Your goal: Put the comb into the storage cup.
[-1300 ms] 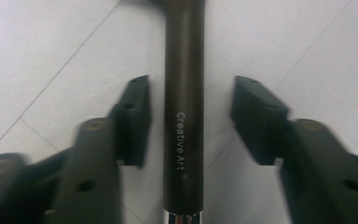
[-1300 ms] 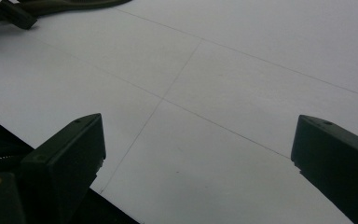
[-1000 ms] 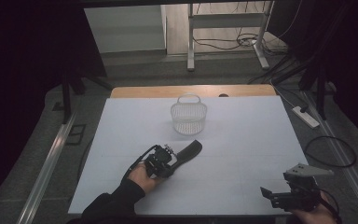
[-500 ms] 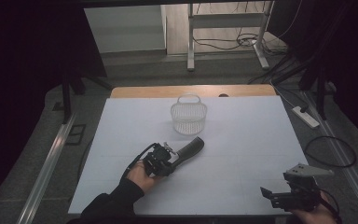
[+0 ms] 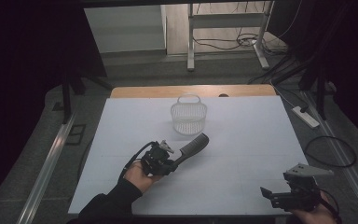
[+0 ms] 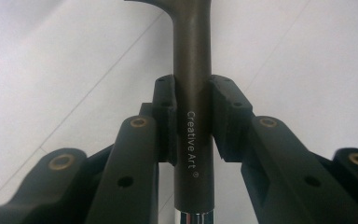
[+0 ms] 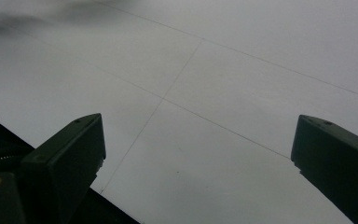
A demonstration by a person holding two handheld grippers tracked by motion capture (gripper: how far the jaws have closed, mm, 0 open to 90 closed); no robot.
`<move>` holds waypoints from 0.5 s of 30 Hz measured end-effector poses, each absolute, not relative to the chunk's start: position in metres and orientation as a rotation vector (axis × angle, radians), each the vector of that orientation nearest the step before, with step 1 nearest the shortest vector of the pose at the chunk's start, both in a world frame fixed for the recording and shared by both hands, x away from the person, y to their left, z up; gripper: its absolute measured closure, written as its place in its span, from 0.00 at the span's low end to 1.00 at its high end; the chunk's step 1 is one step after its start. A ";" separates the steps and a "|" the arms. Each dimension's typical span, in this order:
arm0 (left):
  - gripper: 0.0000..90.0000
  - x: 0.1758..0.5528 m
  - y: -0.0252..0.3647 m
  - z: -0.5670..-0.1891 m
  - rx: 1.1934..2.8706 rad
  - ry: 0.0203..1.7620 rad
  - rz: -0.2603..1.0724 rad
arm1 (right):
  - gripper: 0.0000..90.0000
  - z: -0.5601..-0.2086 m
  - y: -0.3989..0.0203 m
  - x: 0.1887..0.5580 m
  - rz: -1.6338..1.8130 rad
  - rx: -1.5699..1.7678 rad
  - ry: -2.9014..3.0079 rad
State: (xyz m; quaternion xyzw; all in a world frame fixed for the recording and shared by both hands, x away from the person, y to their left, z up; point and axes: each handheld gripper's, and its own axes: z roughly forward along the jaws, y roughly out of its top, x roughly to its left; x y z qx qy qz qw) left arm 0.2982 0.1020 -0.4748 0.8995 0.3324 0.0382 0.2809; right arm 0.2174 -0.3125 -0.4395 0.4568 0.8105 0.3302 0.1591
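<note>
Count: we see one basket point(image 5: 189, 117), one dark tool point(image 5: 193, 145) and two grippers on the white table point(image 5: 242, 140)
Left gripper point(image 5: 168, 161): its jaws are clamped on the tool handle point(image 6: 193, 116); the tool points toward the basket, just in front of it
Right gripper point(image 5: 279, 198): jaws wide apart, nothing between them, near the table's front edge
Materials: we see a white round mesh basket with a handle; the tool handle is matte, cylindrical, printed "Creative Art"

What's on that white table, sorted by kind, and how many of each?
Grippers: 2, the left gripper clamped on the tool, the right gripper with its jaws apart near the table's near edge.
Dark handled tool: 1
White wire basket: 1
Total: 4
</note>
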 end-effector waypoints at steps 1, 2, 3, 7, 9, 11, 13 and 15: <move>0.81 0.298 0.104 -0.474 2.410 0.878 0.099 | 0.04 -0.439 -0.312 0.217 0.943 1.304 2.318; 0.81 0.298 0.104 -0.473 2.397 0.878 0.096 | 0.04 -0.439 -0.312 0.217 0.943 1.304 2.317; 0.81 0.297 0.106 -0.472 2.397 0.869 0.106 | 0.04 -0.439 -0.312 0.217 0.942 1.303 2.318; 0.81 0.295 0.109 -0.468 2.373 0.860 0.112 | 0.04 -0.439 -0.312 0.217 0.940 1.301 2.319; 0.81 0.294 0.111 -0.466 2.362 0.851 0.121 | 0.04 -0.439 -0.312 0.217 0.939 1.300 2.319; 0.81 0.293 0.113 -0.464 2.357 0.842 0.123 | 0.04 -0.439 -0.312 0.217 0.940 1.299 2.318; 0.81 0.292 0.114 -0.462 2.348 0.834 0.125 | 0.04 -0.439 -0.312 0.217 0.937 1.298 2.317; 0.81 0.290 0.115 -0.460 2.335 0.829 0.128 | 0.04 -0.439 -0.312 0.217 0.941 1.295 2.316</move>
